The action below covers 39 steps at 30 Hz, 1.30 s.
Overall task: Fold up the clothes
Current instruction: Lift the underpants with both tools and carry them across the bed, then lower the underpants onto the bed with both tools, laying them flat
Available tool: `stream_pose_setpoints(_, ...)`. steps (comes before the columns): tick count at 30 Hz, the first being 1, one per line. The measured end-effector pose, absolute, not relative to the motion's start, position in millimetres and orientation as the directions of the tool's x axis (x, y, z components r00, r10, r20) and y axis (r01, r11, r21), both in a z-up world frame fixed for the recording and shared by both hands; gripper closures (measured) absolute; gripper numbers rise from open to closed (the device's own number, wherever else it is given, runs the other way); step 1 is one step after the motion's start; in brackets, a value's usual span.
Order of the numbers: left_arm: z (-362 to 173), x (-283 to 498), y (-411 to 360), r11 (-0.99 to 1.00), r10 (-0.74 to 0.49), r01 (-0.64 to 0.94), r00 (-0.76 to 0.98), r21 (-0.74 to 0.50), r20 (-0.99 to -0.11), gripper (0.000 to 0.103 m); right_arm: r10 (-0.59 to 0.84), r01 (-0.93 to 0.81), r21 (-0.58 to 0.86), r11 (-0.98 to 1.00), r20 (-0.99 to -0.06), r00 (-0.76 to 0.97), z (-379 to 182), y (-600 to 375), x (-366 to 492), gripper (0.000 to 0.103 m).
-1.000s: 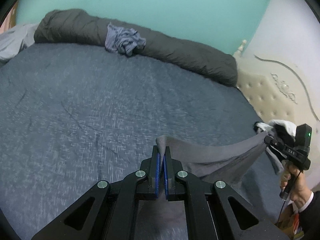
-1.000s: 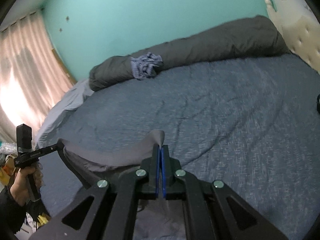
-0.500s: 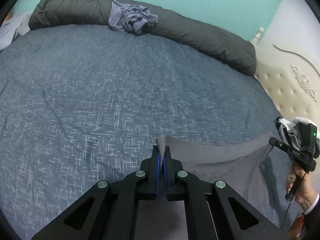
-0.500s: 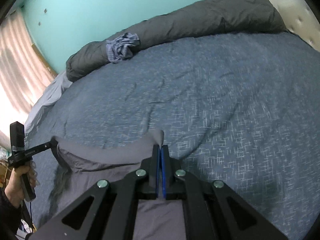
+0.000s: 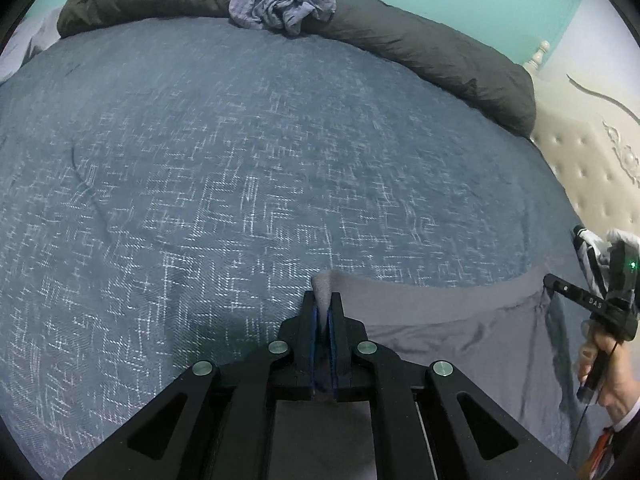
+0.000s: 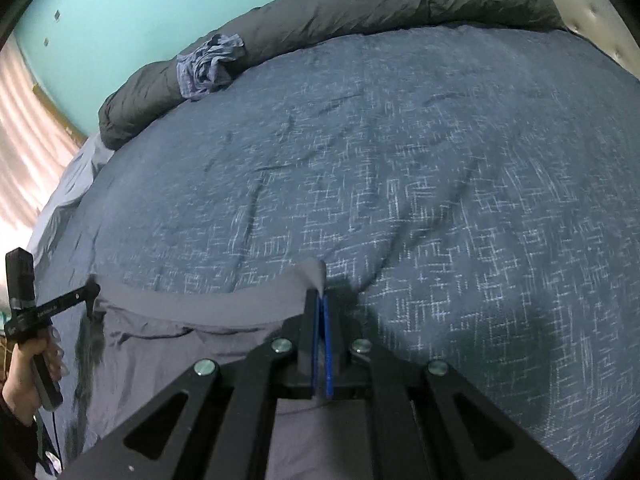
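A plain grey garment (image 5: 440,312) is stretched by its top edge between my two grippers, low over the blue patterned bed cover (image 5: 240,160). My left gripper (image 5: 323,300) is shut on the garment's left corner, and a tuft of cloth pokes out past the blue pads. My right gripper (image 6: 320,296) is shut on the other corner of the garment (image 6: 200,312). Each wrist view shows the other gripper in a hand at the picture's side: the right gripper (image 5: 550,280), the left gripper (image 6: 94,290). The garment's lower part hangs behind the gripper bodies, hidden.
A rolled dark grey duvet (image 5: 420,40) runs along the bed's far edge with a crumpled blue-grey cloth (image 5: 280,0) on it. A cream tufted headboard (image 5: 592,160) stands at the right. Striped and white clothes (image 5: 588,248) lie near it. A curtain (image 6: 24,120) hangs at the left.
Both grippers have sunk toward the bed and tipped downward, carrying the stretched grey garment with them. Its top edge now sits close over the bed cover. Both grips are unchanged.
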<state>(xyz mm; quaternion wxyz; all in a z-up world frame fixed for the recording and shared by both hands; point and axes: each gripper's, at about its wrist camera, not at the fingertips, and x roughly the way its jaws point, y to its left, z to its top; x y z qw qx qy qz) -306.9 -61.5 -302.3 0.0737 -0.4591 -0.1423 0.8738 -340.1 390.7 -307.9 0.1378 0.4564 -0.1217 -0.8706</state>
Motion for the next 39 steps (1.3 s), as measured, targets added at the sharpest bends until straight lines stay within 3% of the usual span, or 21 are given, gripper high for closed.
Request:
stream_pose_setpoints(13, -288.9, -317.6, -61.3, -0.956, 0.253, -0.030, -0.584, -0.291, -0.771, 0.096, -0.326, 0.176, 0.277, -0.945, -0.730, -0.600, -292.3, 385.5, -340.6, 0.100)
stream_pose_setpoints(19, -301.3, -319.9, -62.7, -0.954, 0.256, -0.010, -0.556, -0.301, -0.791, 0.096, -0.307, 0.119, 0.291, -0.949, -0.779, -0.546, -305.1, 388.0, -346.5, 0.100)
stream_pose_setpoints(20, -300.1, -318.7, -64.3, -0.954, 0.252, -0.009, -0.564, -0.299, -0.786, 0.095, -0.294, 0.105, 0.287, -0.952, -0.773, -0.562, -302.0, 390.5, -344.0, 0.098)
stream_pose_setpoints(22, -293.1, -309.9, -67.3, -0.959, 0.228, 0.000, -0.594, -0.283, -0.772, 0.084, -0.277, 0.082, 0.286, -0.955, -0.755, -0.594, -293.9, 395.9, -338.7, 0.089)
stream_pose_setpoints(24, -285.5, -300.2, -69.0, -0.959, 0.221, 0.002, -0.617, -0.282, -0.755, 0.083, -0.329, 0.107, 0.335, -0.936, -0.729, -0.601, -288.4, 397.6, -334.2, 0.080)
stream_pose_setpoints(27, -275.6, -287.0, -69.6, -0.964, 0.199, 0.004, -0.650, -0.265, -0.733, 0.075, -0.364, 0.147, 0.346, -0.927, -0.727, -0.582, -284.7, 388.9, -330.5, 0.079)
stream_pose_setpoints(37, -301.5, -284.5, -41.9, -0.954, 0.264, -0.052, -0.609, -0.295, -0.748, 0.074, -0.370, 0.227, 0.294, -0.928, -0.791, -0.488, -307.1, 355.3, -340.8, 0.078)
stream_pose_setpoints(39, -306.5, -285.6, -39.7, -0.955, 0.265, -0.054, -0.606, -0.293, -0.750, 0.075, -0.370, 0.245, 0.284, -0.927, -0.798, -0.475, -312.6, 350.0, -338.8, 0.074)
